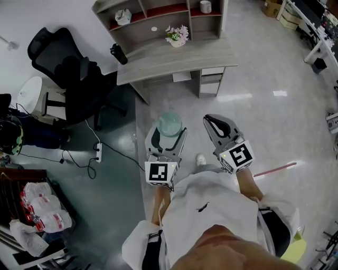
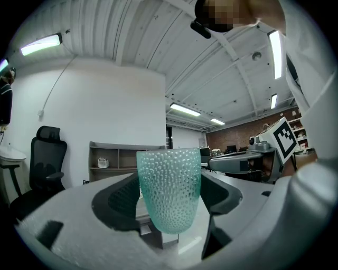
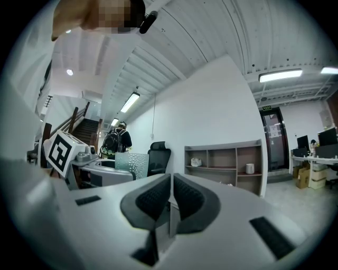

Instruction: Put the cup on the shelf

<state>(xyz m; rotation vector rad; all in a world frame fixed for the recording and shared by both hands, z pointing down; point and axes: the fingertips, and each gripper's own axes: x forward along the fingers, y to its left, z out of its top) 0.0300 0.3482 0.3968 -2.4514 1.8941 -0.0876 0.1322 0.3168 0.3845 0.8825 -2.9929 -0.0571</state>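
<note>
A pale green dimpled glass cup (image 2: pixel 170 189) stands upright between the jaws of my left gripper (image 1: pixel 167 138), which is shut on it; in the head view the cup (image 1: pixel 169 124) shows from above over the floor. The cup (image 3: pixel 131 163) also appears at the left of the right gripper view. My right gripper (image 1: pixel 217 125) hovers beside it with its jaws shut on nothing (image 3: pixel 170 199). The shelf unit (image 1: pixel 158 18) with open compartments rises over a grey desk (image 1: pixel 174 55) some way ahead; it also shows in both gripper views (image 2: pixel 119 159) (image 3: pixel 224 162).
On the shelf sit a white box (image 1: pixel 123 17) and a white cup (image 1: pixel 205 6). A flower pot (image 1: pixel 177 36) and a black bottle (image 1: pixel 119 54) stand on the desk. A black office chair (image 1: pixel 71 74) is left of it, with cables and a power strip (image 1: pixel 97 152) on the floor.
</note>
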